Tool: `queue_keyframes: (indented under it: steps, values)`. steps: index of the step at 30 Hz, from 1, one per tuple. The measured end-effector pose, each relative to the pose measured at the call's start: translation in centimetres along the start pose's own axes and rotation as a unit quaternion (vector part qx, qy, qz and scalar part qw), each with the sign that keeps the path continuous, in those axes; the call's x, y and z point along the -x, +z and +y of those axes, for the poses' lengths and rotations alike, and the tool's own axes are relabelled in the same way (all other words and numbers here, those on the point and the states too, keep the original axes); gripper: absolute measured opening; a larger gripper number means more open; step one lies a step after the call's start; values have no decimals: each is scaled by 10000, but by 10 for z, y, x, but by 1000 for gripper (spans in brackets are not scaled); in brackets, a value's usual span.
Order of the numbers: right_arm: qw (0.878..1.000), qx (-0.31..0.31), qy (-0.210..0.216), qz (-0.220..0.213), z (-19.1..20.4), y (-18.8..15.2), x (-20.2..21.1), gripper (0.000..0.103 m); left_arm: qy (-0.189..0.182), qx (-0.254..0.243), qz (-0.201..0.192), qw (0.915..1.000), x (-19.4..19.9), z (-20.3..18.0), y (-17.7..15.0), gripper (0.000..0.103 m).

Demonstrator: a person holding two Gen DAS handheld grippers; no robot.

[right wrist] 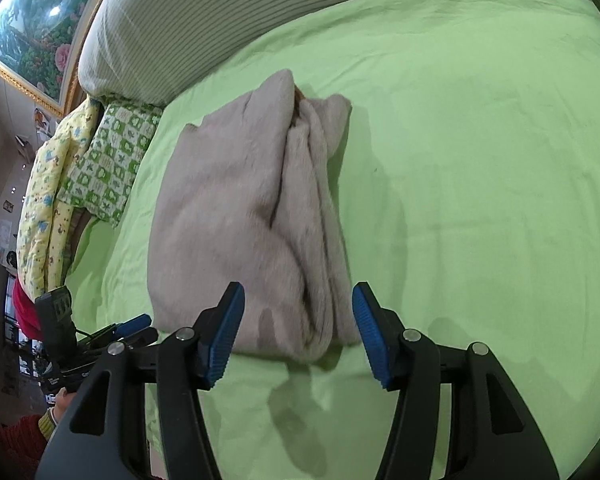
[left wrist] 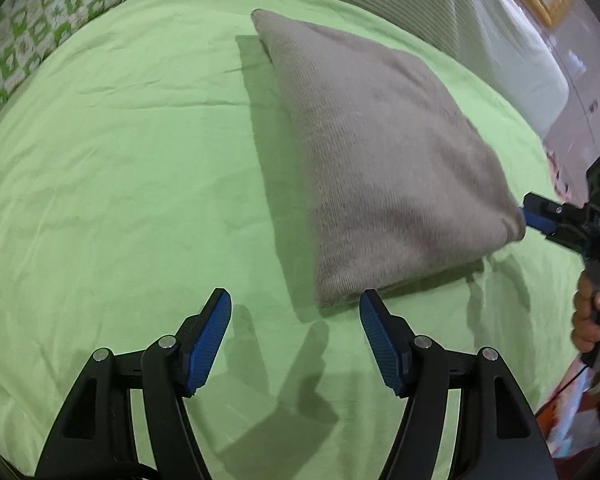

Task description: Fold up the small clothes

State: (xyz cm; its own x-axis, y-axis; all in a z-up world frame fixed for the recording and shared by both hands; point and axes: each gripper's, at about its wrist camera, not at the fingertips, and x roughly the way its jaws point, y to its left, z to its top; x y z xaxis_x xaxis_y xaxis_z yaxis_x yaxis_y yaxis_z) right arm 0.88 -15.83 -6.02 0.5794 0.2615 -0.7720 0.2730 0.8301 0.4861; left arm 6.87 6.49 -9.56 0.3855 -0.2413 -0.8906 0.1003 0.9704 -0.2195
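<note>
Closest in, both sets of fingers are spread wide and gripping nothing: the left gripper [left wrist: 295, 344] hangs just short of the near corner of the beige fleece garment [left wrist: 384, 168], and the right gripper [right wrist: 298, 334] sits just at its near end. The garment lies already folded into a thick bundle on the green bedsheet [left wrist: 120, 180], roughly mid-bed. My guess is it's soft, light and floppy, with plushy layers that would slide apart, so I'd pinch through all layers at a corner or along the folded edge, not just the top one. Can't tell what kind of garment it is, or what that brownish bit in the far crease is. Farther back, a striped pillow [right wrist: 172, 28] and patterned quilts [right wrist: 100, 160] run out of view.
</note>
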Motion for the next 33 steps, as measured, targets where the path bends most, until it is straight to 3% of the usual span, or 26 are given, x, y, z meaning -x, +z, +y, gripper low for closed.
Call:
queue_keyframes:
  steps: [5, 8, 9, 13, 23, 28, 33]
  values:
    - [9996, 193, -209, 18, 13, -10, 0, 57, 101, -525, -21, 9986, -13, -20, -1, 65]
    - [9987, 280, -372, 223, 17, -14, -12, 55, 154, -712, 18, 9973, -22, -27, 1, 47]
    - [9982, 328, -448, 229, 18, -14, -15, 51, 156, -693, 41, 9975, -25, -27, 3, 41]
    - [9971, 242, -684, 224, 11, -11, -23, 10, 79, -507, -7, 9987, -28, -21, 8, 27]
    - [9899, 559, -1132, 641, -6, -21, -38, 7, 63, -285, 43, 9996, -34, -23, 2, 19]
    - [9949, 332, -635, 713, -17, -12, -30, 7, 99, -65, 211, 9997, -31, -22, 4, 19]
    - [9958, 376, -463, 696, -18, -3, -16, 12, 347, -38, 338, 9988, -20, -28, 2, 23]
